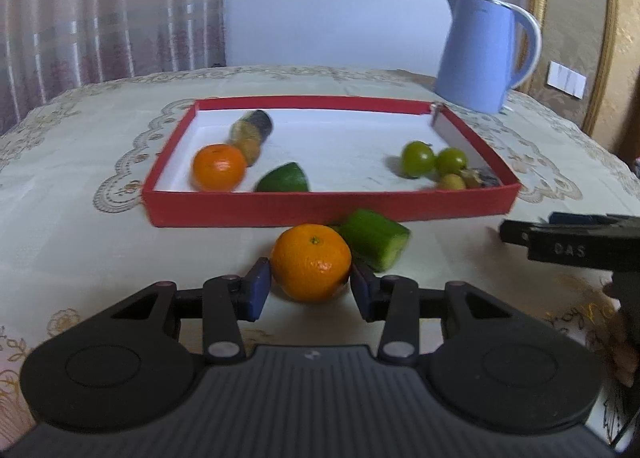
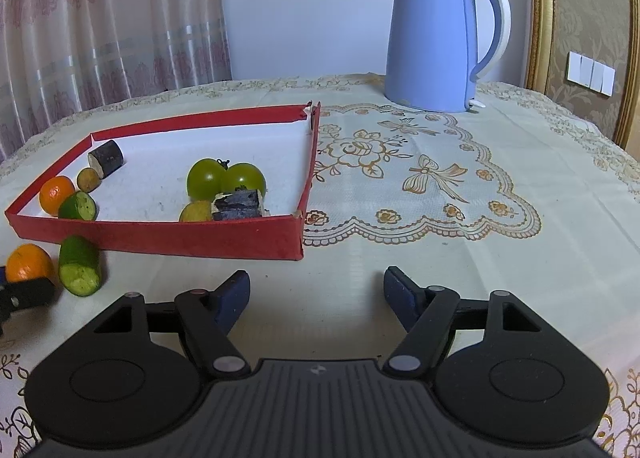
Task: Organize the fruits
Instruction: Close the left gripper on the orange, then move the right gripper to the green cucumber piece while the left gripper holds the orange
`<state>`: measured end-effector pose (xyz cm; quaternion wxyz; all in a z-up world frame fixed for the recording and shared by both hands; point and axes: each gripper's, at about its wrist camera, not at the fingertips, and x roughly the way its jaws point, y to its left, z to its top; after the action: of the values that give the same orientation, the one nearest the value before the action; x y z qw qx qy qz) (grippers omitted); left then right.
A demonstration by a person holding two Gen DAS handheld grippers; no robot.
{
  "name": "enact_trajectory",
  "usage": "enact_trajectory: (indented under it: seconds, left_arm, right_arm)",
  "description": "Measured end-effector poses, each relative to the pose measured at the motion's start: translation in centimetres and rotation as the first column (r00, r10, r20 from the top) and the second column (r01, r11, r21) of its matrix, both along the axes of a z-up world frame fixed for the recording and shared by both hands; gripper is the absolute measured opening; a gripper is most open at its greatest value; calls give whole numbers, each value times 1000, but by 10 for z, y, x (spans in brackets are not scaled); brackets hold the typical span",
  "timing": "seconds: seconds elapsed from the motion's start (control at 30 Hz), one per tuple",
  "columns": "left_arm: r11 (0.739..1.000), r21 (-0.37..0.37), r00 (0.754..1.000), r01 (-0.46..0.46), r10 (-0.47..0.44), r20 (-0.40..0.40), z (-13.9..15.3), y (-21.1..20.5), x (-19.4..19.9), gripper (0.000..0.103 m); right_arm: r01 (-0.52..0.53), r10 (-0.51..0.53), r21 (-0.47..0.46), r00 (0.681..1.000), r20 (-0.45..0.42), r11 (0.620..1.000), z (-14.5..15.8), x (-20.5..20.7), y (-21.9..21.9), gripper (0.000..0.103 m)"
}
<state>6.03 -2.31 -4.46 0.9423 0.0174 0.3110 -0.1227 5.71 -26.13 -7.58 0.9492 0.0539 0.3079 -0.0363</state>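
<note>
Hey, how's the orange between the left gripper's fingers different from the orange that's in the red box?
The orange at the left gripper sits on the tablecloth outside the red box; the boxed orange lies inside, near its front left corner. The outside orange has the gripper's blue pads against its sides; nothing touches the boxed one. The outside orange has a cucumber piece behind it; the boxed one sits beside a green wedge. Both are round and bright orange.

Orange mandarin [image 1: 311, 267], red tray [image 1: 328, 208], lt-blue kettle [image 2: 436, 38]
</note>
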Motion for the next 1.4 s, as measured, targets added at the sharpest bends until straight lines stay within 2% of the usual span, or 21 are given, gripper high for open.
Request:
enact_trajectory:
  seconds: [0.27,0.47,0.63,0.7,0.77,0.8,1.07,1.2,1.27,1.4]
  left_arm:
    - [998,9,998,-64,63,21,2,19,13,40]
    - [997,-17,997,-71,70,-14,-3,31,23,40]
    - [998,14,999,-53,53,4,-8,27,23,40]
    - [998,39,998,-53,52,18,-10,24,22,40]
    - [998,36,998,-52,52,19,-11,25,22,40]
    - [998,29,999,-52,52,17,-10,26,22,40]
    - [999,-16,999,-51,51,8,-9,33,24,40]
    - [997,-24,997,-75,76,10,-9,35,24,40]
    - [997,-22,997,-75,76,10,-9,35,23,40]
    - [997,-12,997,-75,75,13,-9,33,23,40]
  right_arm:
    - [-1,1,-1,1000,0,1000,0,0,0,74]
    - [-2,2,-16,1000,-4,1000,0,0,2,75]
    - [2,-2,-28,1000,1,1000,1,-1,4,78]
    - [0,0,-4,1000,10,1000,2,-4,4,78]
    - [-49,48,48,999,9,998,3,-7,7,78]
    - [-75,75,44,997,17,996,4,-9,12,78]
    - [-273,281,-88,954,106,958,22,-22,69,78]
    - [-337,348,-116,932,98,935,25,-16,87,70]
    - [-352,364,-126,927,88,927,24,-12,92,63]
    - [-390,399,-113,914,76,914,21,-7,98,60]
